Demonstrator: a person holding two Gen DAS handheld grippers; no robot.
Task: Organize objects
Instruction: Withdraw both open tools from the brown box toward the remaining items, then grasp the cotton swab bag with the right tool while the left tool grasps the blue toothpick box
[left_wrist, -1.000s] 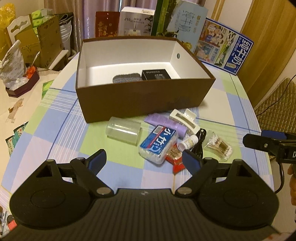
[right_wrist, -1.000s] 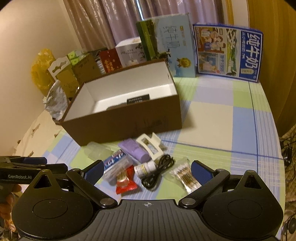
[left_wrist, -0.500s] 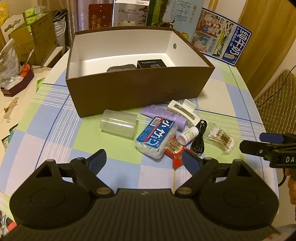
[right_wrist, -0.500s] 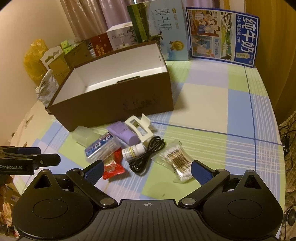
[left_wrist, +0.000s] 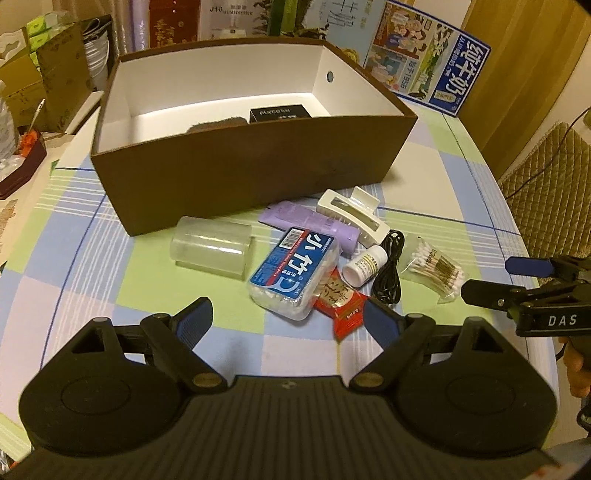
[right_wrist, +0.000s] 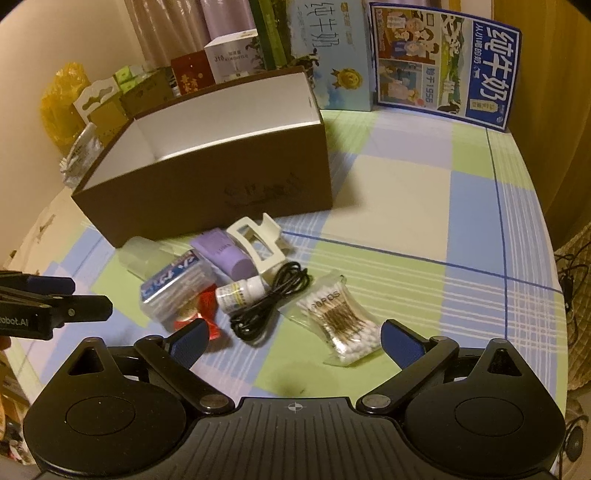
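Surface: checked tablecloth of green, blue, lilac and cream squares (left_wrist: 110, 266), covering a table.
Box: open brown cardboard box with white inside (left_wrist: 255, 177), at the table's middle; small black carton (left_wrist: 277, 112) and a dark fuzzy item on its floor.
Clutter: just before the box, touching one another: clear plastic cup on its side (left_wrist: 210, 249), blue-labelled floss-pick case (left_wrist: 293, 271), lilac tube (left_wrist: 314, 225), white hair claw (left_wrist: 354, 214), small white bottle (left_wrist: 364, 266), red sweet wrapper (left_wrist: 341, 306), coiled black cable (left_wrist: 389, 273), clear bag of cotton swabs (right_wrist: 341, 319).
Room: upright milk cartons (right_wrist: 443, 62) and gift boxes behind; drawn curtains; quilted chair at right.
Left gripper (left_wrist: 288, 321): fingers spread wide, empty, above the near edge.
Right gripper (right_wrist: 293, 341): fingers spread, empty, near the swabs.
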